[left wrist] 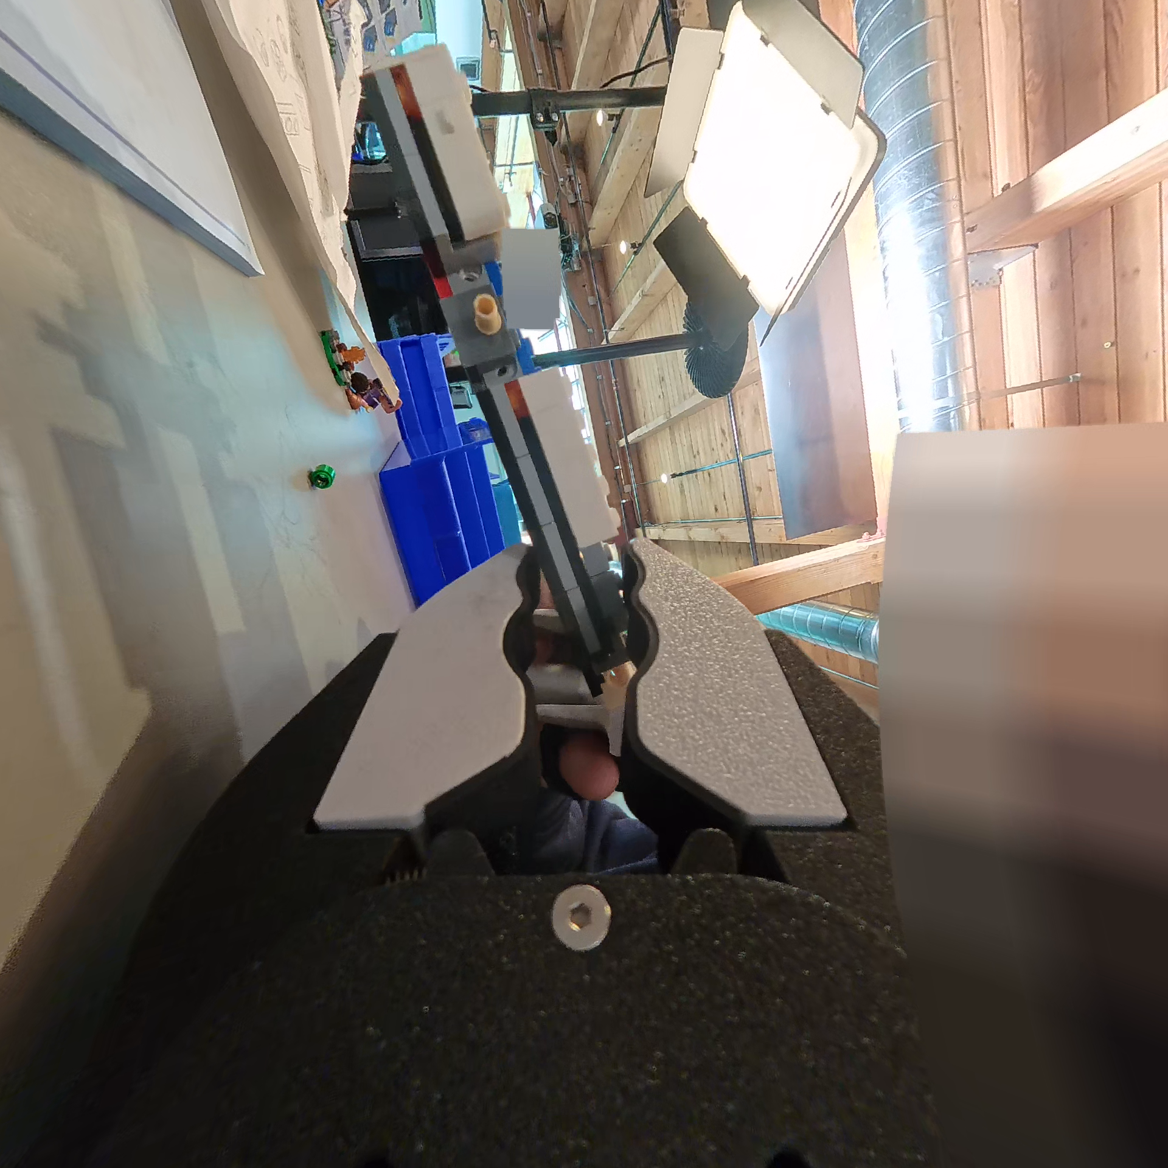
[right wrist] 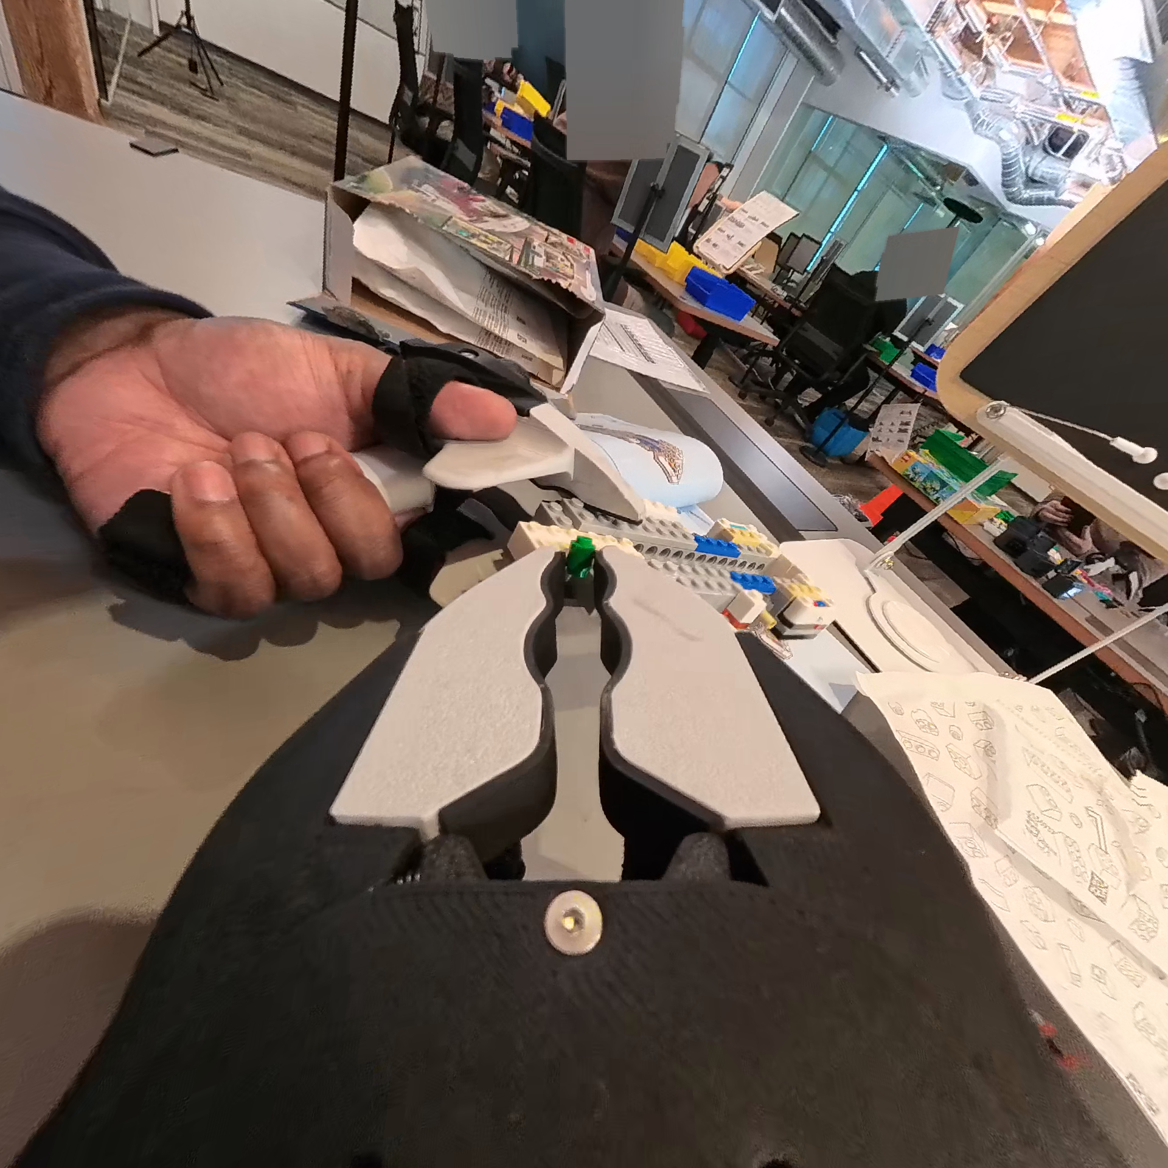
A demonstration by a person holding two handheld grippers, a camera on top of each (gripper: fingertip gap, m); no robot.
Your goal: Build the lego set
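The right gripper (right wrist: 578,569) is pinching a small green brick piece (right wrist: 579,556) between its fingertips, both pads pressing on it, and is holding it just at the near edge of the long grey-and-white brick model (right wrist: 682,543). The left gripper (left wrist: 578,588) is clamping the end of that same model (left wrist: 556,505), its fingers closed on the dark grey beam, so the model is standing out from the gripper and off the worktop (right wrist: 189,695).

To seat the green piece well, it is probably worth keeping the left gripper steady as a brace, lining the piece squarely over the studs, and pressing straight down; a tilted push would likely make the piece slip out of such a narrow pinch.

Counted: two grippers, one person's hand (right wrist: 221,455) showing on the left gripper's handle, one brick model, and one green piece in the pinch. A second small green round piece (left wrist: 321,476) is lying alone on the worktop, and two little figures (left wrist: 360,373) are standing farther off beside blue bins (left wrist: 436,493). One opened cardboard box (right wrist: 468,278) of papers and one printed sheet (right wrist: 1043,821) are lying at the sides.
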